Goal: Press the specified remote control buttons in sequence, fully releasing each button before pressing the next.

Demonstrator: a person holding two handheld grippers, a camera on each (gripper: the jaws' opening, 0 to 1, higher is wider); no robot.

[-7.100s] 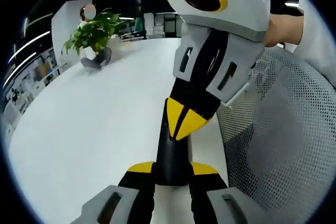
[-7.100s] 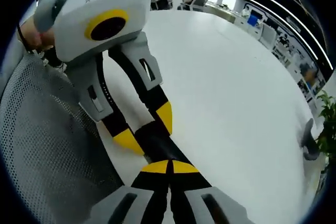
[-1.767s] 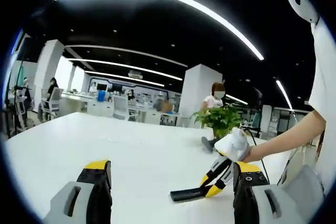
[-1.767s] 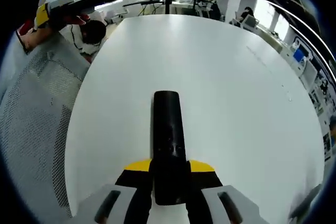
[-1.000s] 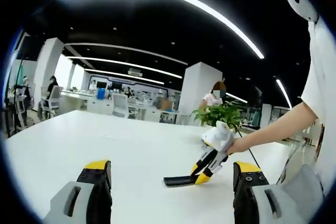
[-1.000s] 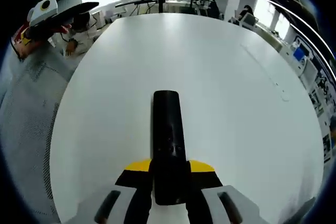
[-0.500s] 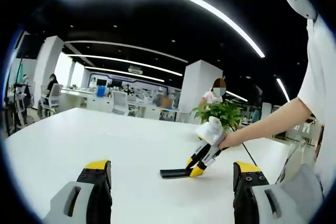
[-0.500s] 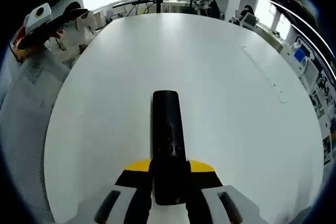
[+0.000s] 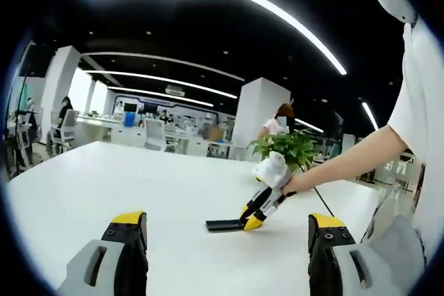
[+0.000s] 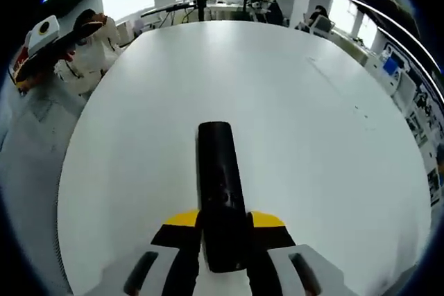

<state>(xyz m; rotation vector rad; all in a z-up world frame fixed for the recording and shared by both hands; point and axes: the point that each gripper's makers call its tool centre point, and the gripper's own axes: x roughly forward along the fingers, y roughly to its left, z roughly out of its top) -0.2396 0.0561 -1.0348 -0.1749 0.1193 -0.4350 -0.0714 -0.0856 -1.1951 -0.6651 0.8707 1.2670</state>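
A slim black remote control (image 10: 218, 178) points away over the white table (image 10: 319, 143), its near end clamped between the yellow-tipped jaws of my right gripper (image 10: 223, 221), which is shut on it. From the left gripper view, the same remote (image 9: 222, 225) lies flat just above or on the table, with the right gripper (image 9: 260, 202) on its right end and a person's bare arm (image 9: 347, 164) behind it. My left gripper (image 9: 227, 221) is open wide with nothing between its jaws, well short of the remote. It also appears small in the right gripper view (image 10: 45, 36) at the far left.
A potted green plant (image 9: 291, 149) stands on the table behind the remote. A grey mesh chair back (image 9: 399, 240) is at the right edge, seen again (image 10: 28, 150) on the left. Office desks and people sit in the background. White tabletop spreads around the remote.
The right gripper has carried the remote steadily farther out over the table, away from the chair. The left gripper has stayed open and nearly still.
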